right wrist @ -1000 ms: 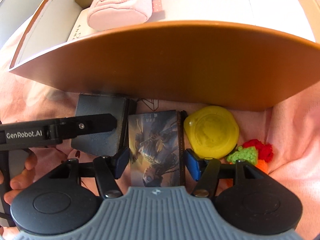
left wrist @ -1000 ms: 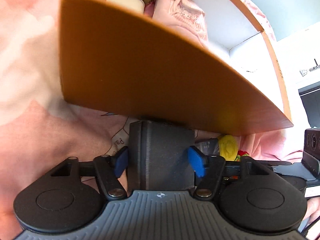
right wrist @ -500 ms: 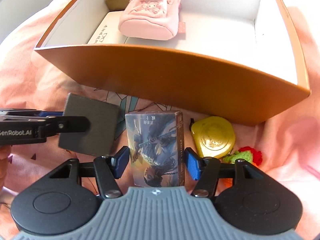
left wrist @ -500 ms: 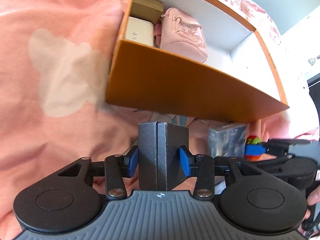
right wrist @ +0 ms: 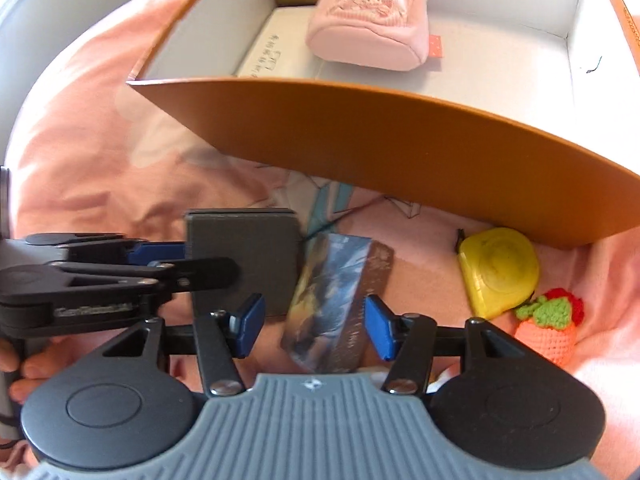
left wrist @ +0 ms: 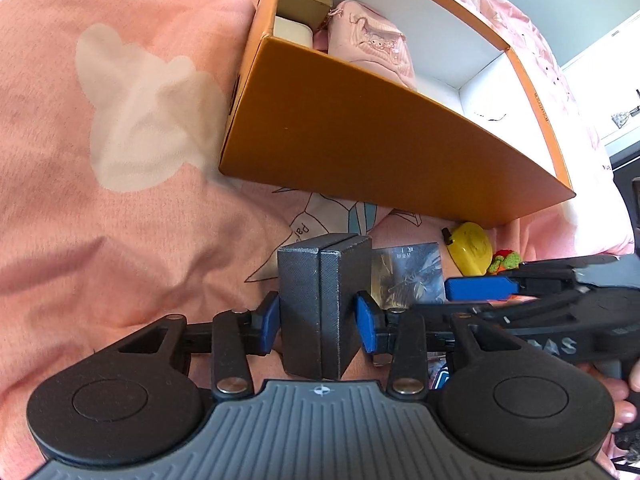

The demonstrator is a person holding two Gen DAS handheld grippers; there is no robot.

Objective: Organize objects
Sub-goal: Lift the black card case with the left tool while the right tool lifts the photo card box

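Little can be read. The bedsheet (left wrist: 120, 240) carries a printed fragment "Pa" beside its line drawing. The right tongs (left wrist: 480, 288), seen from the left wrist, show raised letters ending "AS". The cream box (right wrist: 276, 54) bears dark characters too small to read.

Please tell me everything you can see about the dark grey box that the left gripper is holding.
The dark grey box is small and squarish, with a fine textured, leather-like surface. A seam splits it into two closed halves. It stands on edge between the jaws of the left gripper, whose blue pads press its two broad faces. It sits in front of the orange box, above the pink blanket.
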